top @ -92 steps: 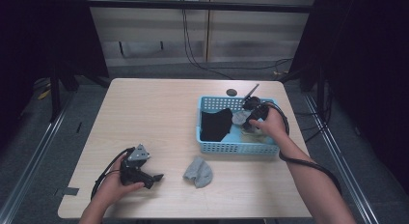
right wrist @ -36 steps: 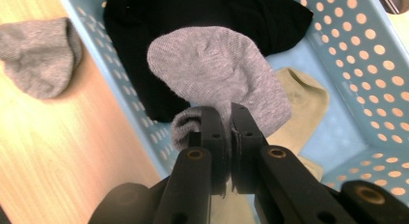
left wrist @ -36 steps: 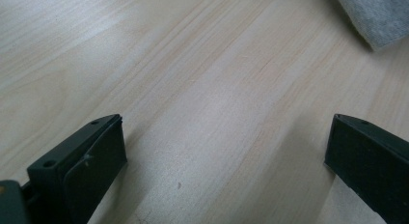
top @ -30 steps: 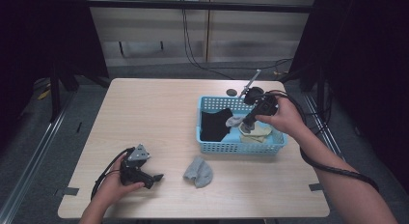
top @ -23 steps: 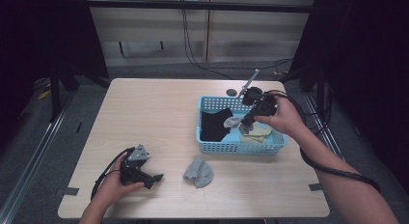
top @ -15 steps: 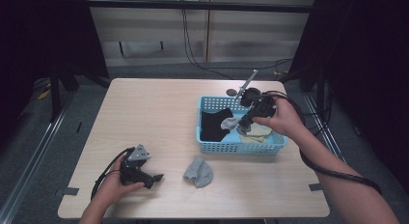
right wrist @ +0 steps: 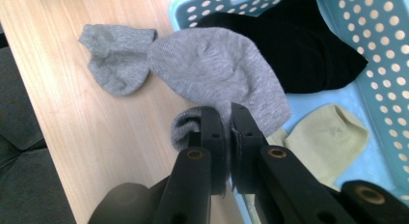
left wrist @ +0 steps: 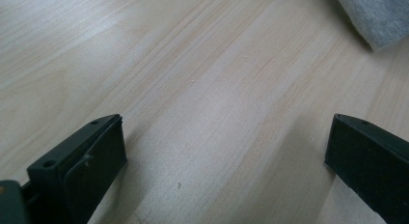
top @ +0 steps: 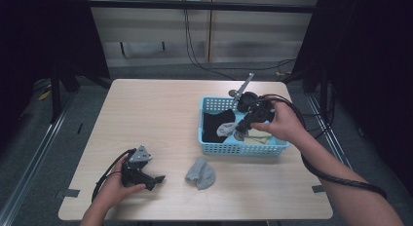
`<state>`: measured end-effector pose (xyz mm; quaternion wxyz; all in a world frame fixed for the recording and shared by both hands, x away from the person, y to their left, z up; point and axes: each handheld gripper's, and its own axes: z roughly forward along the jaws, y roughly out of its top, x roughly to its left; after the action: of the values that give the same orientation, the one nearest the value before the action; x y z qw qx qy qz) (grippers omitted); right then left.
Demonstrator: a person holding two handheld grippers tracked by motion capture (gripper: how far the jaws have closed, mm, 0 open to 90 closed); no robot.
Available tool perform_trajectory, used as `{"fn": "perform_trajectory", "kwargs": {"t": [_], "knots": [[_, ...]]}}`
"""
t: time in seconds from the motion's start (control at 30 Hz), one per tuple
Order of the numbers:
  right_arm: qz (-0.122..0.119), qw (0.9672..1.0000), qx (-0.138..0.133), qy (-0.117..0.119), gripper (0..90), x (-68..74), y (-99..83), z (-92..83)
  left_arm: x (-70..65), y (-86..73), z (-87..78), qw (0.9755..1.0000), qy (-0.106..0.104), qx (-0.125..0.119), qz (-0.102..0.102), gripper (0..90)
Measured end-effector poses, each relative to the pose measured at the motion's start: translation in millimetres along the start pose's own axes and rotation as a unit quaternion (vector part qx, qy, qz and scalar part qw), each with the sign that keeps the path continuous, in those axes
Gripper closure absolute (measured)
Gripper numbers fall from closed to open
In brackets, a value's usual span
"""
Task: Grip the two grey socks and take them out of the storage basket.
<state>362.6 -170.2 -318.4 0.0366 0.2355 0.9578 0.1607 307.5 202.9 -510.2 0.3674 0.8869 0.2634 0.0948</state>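
A grey sock (right wrist: 217,69) hangs from my right gripper (right wrist: 226,119), whose jaws are shut on its cuff. In the high view that gripper (top: 242,126) holds the sock (top: 225,129) above the blue basket (top: 234,148). A black sock (top: 213,124) and a pale yellow sock (top: 255,136) lie inside the basket. A second grey sock (top: 199,173) lies on the table in front of the basket. My left gripper (top: 155,179) rests on the table at the near left, jaws wide open over bare wood (left wrist: 226,151), with a corner of that grey sock (left wrist: 381,16) ahead.
The light wooden table (top: 156,114) has bare room across its left and middle. A small dark round object (top: 233,93) lies behind the basket. Cables trail from both grippers. Dark floor and a rail surround the table.
My right gripper has lifted the grey sock out of the basket and carried it slightly left. The left gripper has stayed put.
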Motion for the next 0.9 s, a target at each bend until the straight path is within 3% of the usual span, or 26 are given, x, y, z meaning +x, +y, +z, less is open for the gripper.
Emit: {"fn": "perform_trajectory", "kwargs": {"t": [0.9], "knots": [[-0.064, 0.9970, -0.014, 0.040, 85.2, 44.3, 12.6, 14.6, -0.3, -0.1, 0.0, 1.0000, -0.001, 0.000, -0.002, 0.0]]}}
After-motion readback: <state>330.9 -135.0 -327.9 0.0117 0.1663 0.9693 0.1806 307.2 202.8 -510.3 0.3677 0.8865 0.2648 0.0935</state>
